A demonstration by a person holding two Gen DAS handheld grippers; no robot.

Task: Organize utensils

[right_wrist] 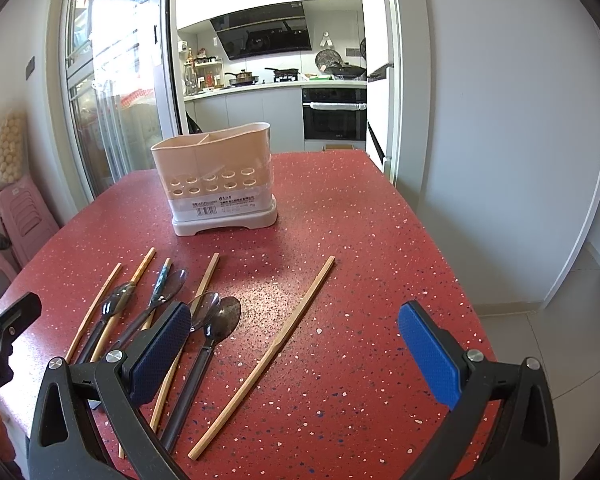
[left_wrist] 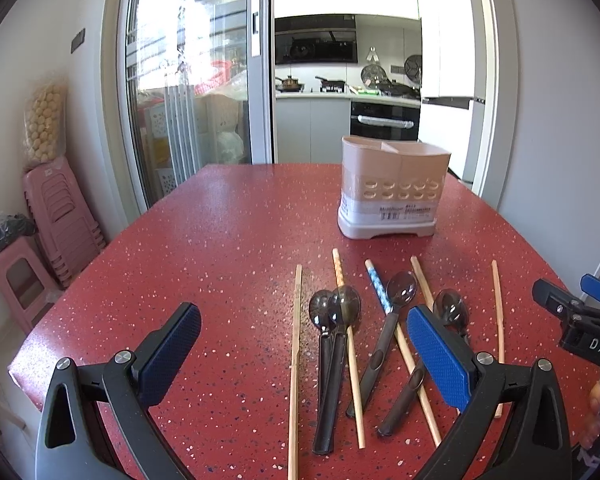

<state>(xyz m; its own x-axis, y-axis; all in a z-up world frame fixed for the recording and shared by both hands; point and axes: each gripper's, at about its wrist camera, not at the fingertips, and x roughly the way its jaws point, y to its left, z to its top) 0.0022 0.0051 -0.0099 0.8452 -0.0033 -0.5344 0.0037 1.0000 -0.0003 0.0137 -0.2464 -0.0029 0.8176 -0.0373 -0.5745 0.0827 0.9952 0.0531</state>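
Note:
A beige two-compartment utensil holder [left_wrist: 392, 192] [right_wrist: 216, 182] stands empty toward the far side of the red speckled table [left_wrist: 220, 240] [right_wrist: 360, 240]. Several dark translucent spoons [left_wrist: 332, 344] [right_wrist: 216, 336] and wooden chopsticks [left_wrist: 295, 360] [right_wrist: 268, 356] lie loose on the table in front of it. My left gripper [left_wrist: 304, 344] is open, low over the near edge, with the spoons between its fingers. My right gripper [right_wrist: 296, 348] is open and empty, with one single chopstick between its fingers; it also shows at the right edge of the left wrist view [left_wrist: 576, 312].
Stacked pink stools [left_wrist: 60, 216] and a bag of pale balls [left_wrist: 44, 124] stand by the left wall. A glass sliding door [left_wrist: 188, 80] and the kitchen lie beyond the table. A white wall [right_wrist: 500, 140] and tiled floor are to the right.

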